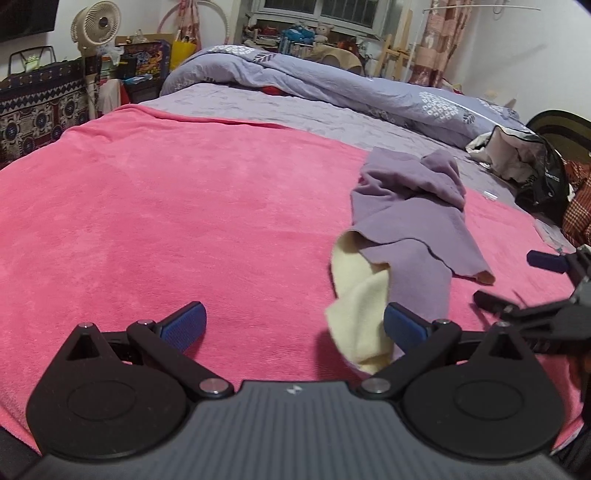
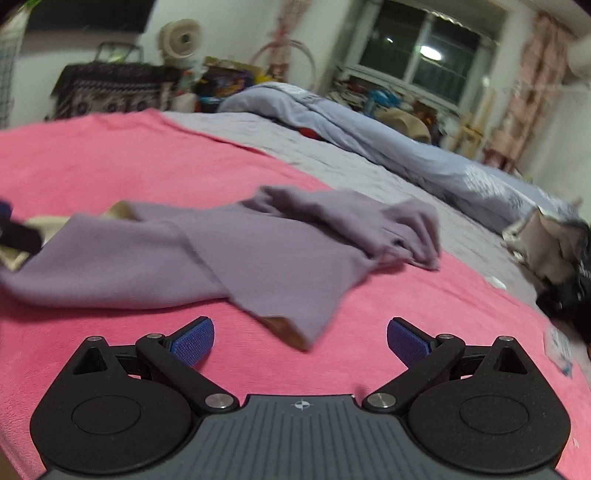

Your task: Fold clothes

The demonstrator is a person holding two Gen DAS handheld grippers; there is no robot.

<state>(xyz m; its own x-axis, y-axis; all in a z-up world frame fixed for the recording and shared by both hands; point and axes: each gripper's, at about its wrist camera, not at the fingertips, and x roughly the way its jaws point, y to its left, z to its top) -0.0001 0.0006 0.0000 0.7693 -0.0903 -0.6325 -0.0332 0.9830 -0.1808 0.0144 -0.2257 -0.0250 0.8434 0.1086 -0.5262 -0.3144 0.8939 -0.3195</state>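
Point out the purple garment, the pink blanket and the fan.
purple garment [image 2: 280, 254]: right wrist view, on the broad flat middle of the cloth.
pink blanket [image 1: 166, 206]: left wrist view, on a bare stretch left of the garment.
fan [image 1: 99, 23]: left wrist view, on its round grille.

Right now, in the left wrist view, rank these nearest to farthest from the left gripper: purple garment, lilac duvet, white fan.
1. Purple garment, crumpled on the pink blanket, just right of the left gripper.
2. Lilac duvet, heaped across the bed's far side.
3. White fan, far left by the wall.
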